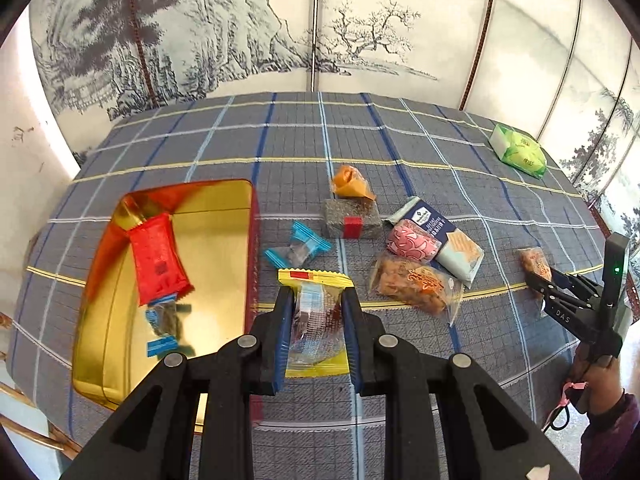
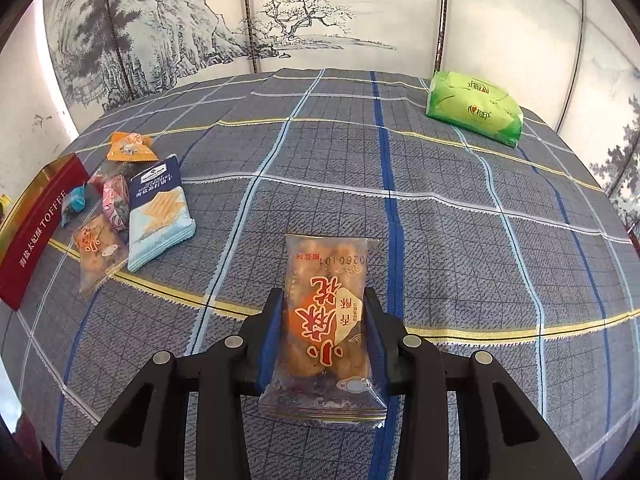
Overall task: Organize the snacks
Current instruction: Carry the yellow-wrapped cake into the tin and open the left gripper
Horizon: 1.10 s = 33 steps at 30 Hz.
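Note:
My left gripper (image 1: 314,300) is shut on a yellow-edged clear snack packet (image 1: 316,312), held just right of the gold tin (image 1: 224,216). The tin holds a red packet (image 1: 158,260) and a blue-ended candy (image 1: 164,324). My right gripper (image 2: 324,300) is shut on a clear packet of fried snacks with red lettering (image 2: 326,312), above the cloth; it also shows in the left wrist view (image 1: 538,276). Loose on the cloth lie a blue candy (image 1: 298,246), an orange packet (image 1: 350,182), a grey block with a red band (image 1: 352,218), a pink packet (image 1: 412,242), a blue-and-white cracker pack (image 1: 452,246) and another fried-snack packet (image 1: 416,284).
A green tissue pack (image 2: 474,108) lies at the far right of the plaid tablecloth (image 2: 440,208). The tin's red side reads TOFFEE (image 2: 38,232) at the left. A painted folding screen (image 1: 240,32) stands behind the table. The person's hand (image 1: 596,384) holds the right gripper.

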{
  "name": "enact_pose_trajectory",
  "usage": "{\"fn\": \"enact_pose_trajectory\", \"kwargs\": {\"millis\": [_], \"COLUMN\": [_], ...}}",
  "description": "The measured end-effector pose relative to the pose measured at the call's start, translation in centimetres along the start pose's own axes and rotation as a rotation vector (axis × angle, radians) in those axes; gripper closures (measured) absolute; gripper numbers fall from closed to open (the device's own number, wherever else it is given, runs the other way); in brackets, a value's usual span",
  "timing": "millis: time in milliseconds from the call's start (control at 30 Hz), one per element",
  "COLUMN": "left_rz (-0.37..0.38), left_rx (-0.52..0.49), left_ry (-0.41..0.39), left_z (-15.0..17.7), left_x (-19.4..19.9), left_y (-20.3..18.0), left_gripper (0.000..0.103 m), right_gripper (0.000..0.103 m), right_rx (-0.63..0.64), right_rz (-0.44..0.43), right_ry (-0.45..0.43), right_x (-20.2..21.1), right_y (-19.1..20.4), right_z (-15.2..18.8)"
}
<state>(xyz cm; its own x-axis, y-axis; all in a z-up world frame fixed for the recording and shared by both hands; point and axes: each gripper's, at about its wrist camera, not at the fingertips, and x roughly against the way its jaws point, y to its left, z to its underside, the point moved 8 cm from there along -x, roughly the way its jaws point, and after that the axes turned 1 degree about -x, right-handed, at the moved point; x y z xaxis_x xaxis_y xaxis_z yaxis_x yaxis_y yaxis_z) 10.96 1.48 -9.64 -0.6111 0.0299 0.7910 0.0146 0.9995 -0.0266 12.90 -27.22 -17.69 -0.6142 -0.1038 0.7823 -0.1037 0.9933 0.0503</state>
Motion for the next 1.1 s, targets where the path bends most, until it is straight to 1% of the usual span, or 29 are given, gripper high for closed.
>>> {"fn": "enact_pose_trajectory", "kwargs": {"millis": [133,267,567,700,867,933,1033,1100], "left_rz": [-0.030,-0.049,-0.110,-0.095,-0.077,-0.086,-0.068,-0.096], "left_rx": [-0.011,-0.006,0.005,0.056,0.087,0.094,0.106,0.099], "left_ry": [-0.035,-0.050,-0.036,0.011,0.104,0.116,0.136,0.135], "left_z": [-0.2,-0.3,-0.4,-0.8,-1.4,-1.7,-2.6,-3.4], "left_x": [0.9,1.1,0.0,-1.3,-3.8,-4.5,-5.8,-6.7], "left_y": [0.9,2.0,5.3,8.2,11.1,11.8,12.3,12.7], "left_gripper": [0.082,0.082,0.082,0.082,0.082,0.082,0.082,0.082], "right_gripper": [0.064,0.064,0.064,0.064,0.064,0.064,0.064,0.064], "right_rx": [0.007,0.009,0.010,0.010,0.011,0.011,0.011,0.011], "right_rz": [0.009,0.011,0.012,0.012,0.012,0.012,0.012,0.012], "right_ry": [0.001,0.002,0.002,0.002,0.002,0.002,0.002,0.002], "right_x": [0.0,0.0,0.0,0.0,0.0,0.0,0.0,0.0], "right_y": [0.0,0.0,0.0,0.0,0.0,0.0,0.0,0.0], "right_z": [0.0,0.0,0.0,0.0,0.0,0.0,0.0,0.0]}}
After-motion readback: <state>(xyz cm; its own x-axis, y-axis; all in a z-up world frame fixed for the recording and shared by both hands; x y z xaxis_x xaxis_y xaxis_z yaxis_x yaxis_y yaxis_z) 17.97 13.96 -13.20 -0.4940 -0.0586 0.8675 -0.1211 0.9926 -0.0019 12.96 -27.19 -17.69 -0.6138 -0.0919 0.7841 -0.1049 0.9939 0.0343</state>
